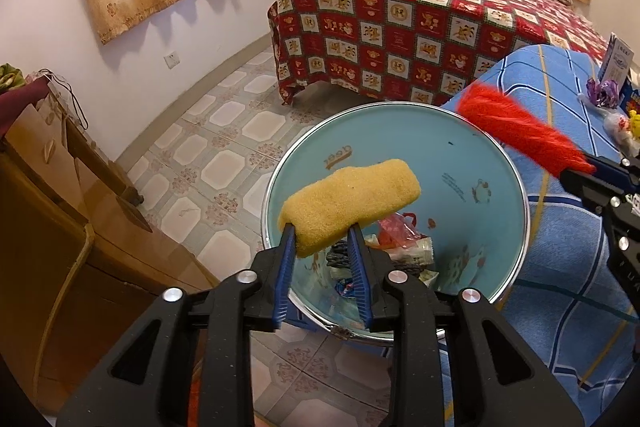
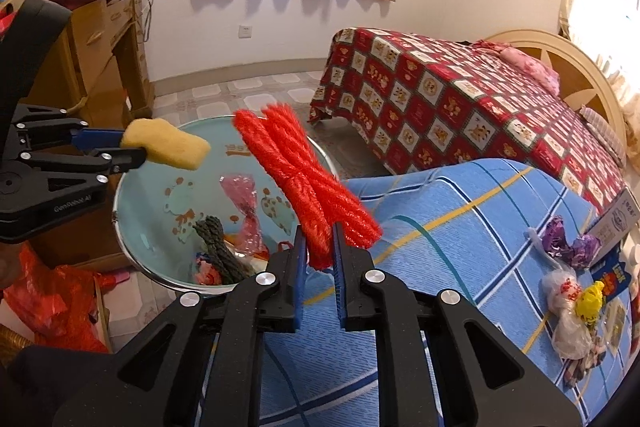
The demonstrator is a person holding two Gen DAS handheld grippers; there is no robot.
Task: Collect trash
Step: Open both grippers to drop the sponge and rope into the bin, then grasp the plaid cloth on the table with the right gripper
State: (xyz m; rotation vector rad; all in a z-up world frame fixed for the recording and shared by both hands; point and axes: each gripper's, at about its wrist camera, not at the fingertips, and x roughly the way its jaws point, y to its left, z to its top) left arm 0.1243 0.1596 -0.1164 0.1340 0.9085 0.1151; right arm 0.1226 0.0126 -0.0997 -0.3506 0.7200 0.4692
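Left gripper point(image 1: 322, 231) pinches yellow oblong sponge point(image 1: 350, 201) above pale-blue round bin point(image 1: 500, 195). Right gripper point(image 2: 320, 239) clamps fuzzy red pipe-cleaner bundle point(image 2: 298, 179). Only right view shows dark braided cord point(image 2: 218, 247) inside bin.

- Bin point(image 1: 472, 163) stands on tiled floor point(image 1: 224, 155), just left of covered table point(image 2: 460, 211).
- Sponge point(image 1: 348, 199) held over bin's left side in left gripper point(image 1: 322, 237); bundle of fuzzy sticks point(image 2: 304, 187) held over bin's right rim in right gripper point(image 2: 320, 259).
- Wrappers point(image 1: 400, 247) lie in bin.
- Crumpled bags point(image 2: 572, 299) lie on table's right part.
- Bed point(image 1: 420, 35) behind bin; cabinet point(image 1: 48, 219) to its left.
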